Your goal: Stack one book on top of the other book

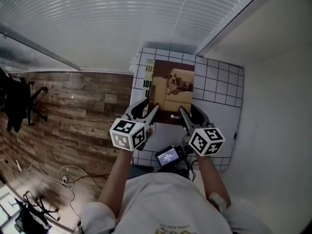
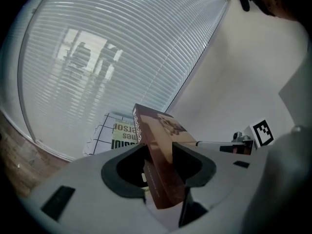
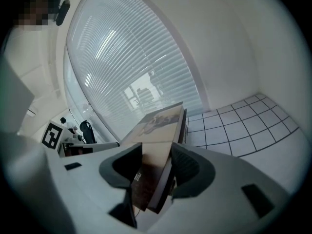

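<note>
A brown book [image 1: 173,89] with a tan cover picture hangs above the white gridded table [image 1: 222,89], held by both grippers at its near corners. My left gripper [image 1: 152,112] is shut on its left near corner, where the brown book [image 2: 158,152] sits between the pads. My right gripper [image 1: 184,112] is shut on the right near corner of the brown book [image 3: 158,150]. Under it lies a second book [image 1: 148,82] with a pale green cover and black lettering, its left strip showing; that green book [image 2: 123,134] rests flat on the table.
The table's near edge carries a small device with a lit screen [image 1: 168,156]. A window with white blinds [image 1: 122,18] runs behind the table, a white wall [image 1: 278,57] to the right. Wooden floor [image 1: 73,116] lies left.
</note>
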The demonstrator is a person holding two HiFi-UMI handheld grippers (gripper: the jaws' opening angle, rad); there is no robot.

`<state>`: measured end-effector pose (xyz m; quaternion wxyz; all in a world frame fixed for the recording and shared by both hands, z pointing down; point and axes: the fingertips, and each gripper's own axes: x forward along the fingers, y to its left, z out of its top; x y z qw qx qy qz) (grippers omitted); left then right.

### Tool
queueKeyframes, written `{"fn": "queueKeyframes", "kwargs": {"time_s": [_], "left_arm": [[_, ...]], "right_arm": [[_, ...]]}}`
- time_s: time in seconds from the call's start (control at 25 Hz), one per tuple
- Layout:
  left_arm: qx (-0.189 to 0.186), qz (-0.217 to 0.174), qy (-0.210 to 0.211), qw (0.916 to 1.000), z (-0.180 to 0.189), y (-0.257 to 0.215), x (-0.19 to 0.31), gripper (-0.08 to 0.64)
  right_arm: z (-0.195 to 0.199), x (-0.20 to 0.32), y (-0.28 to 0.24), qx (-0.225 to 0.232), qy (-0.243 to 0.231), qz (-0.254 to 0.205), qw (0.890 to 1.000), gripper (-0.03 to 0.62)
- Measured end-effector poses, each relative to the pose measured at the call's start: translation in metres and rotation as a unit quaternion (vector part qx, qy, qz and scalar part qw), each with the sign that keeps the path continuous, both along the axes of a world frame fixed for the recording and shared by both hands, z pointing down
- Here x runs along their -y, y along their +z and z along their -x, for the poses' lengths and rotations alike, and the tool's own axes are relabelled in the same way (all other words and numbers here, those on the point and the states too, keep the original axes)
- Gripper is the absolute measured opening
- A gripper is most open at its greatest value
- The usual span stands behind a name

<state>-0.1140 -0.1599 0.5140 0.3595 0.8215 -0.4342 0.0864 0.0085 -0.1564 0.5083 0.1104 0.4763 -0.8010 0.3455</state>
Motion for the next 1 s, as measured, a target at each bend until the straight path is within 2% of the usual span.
{"fn": "queueKeyframes", "kwargs": {"time_s": [1.0], "left_arm": [[0.035, 0.024, -0.005, 0.9991, 0.027, 0.041, 0.025, 0.186]], "right_arm": [[0.029, 0.026, 0.043, -0.009, -0.013, 0.031, 0.999, 0.183]]}}
